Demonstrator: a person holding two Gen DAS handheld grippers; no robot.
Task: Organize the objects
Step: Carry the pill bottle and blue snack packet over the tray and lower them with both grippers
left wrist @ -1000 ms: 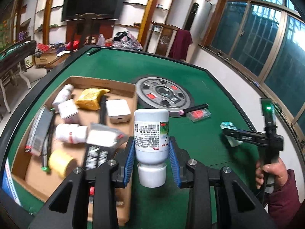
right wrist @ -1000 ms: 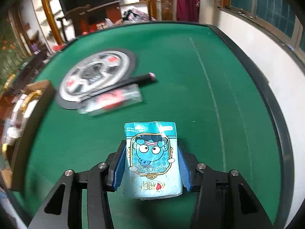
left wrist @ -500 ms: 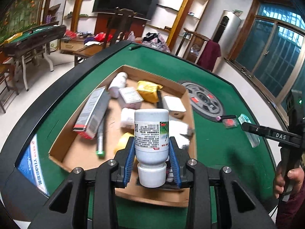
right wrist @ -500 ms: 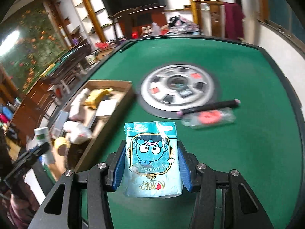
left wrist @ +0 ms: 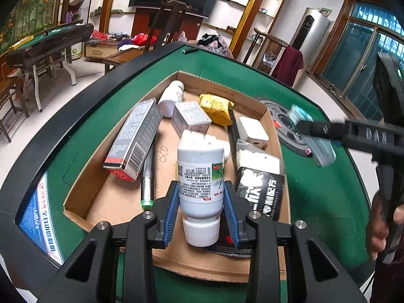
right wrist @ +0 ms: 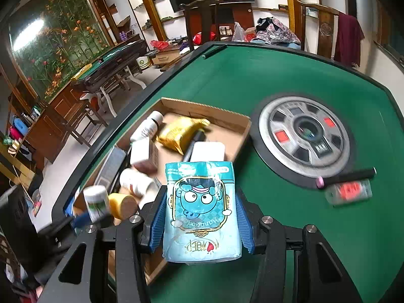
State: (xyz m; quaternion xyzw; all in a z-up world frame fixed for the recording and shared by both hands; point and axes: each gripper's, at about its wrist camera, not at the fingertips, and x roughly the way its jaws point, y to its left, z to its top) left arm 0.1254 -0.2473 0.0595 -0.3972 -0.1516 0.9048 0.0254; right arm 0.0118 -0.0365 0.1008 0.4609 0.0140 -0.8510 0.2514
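Note:
My left gripper point(left wrist: 200, 213) is shut on a white pill bottle point(left wrist: 200, 176), cap toward the camera, held over the near end of a shallow cardboard tray point(left wrist: 75, 192). My right gripper point(right wrist: 200, 227) is shut on a light blue tissue pack point(right wrist: 200, 212) with a cartoon face, held above the tray's right wall point(right wrist: 242, 136). In the left wrist view the right gripper and its blue pack point(left wrist: 313, 136) hang at the tray's right side. The tray holds several boxes, bottles, a yellow pouch point(left wrist: 217, 104) and a black packet point(left wrist: 262, 192).
On the green felt table point(right wrist: 290, 80) lies a round grey centre disc point(right wrist: 305, 141). Beside it lie a black pen point(right wrist: 348, 175) and a clear packet with red contents point(right wrist: 349, 192). The table has a raised black rim point(left wrist: 63, 131). Chairs and shelves stand behind.
Both grippers have swung left toward the tray with their loads. The left gripper now hangs over the tray's near end; the right has come up to its right wall.

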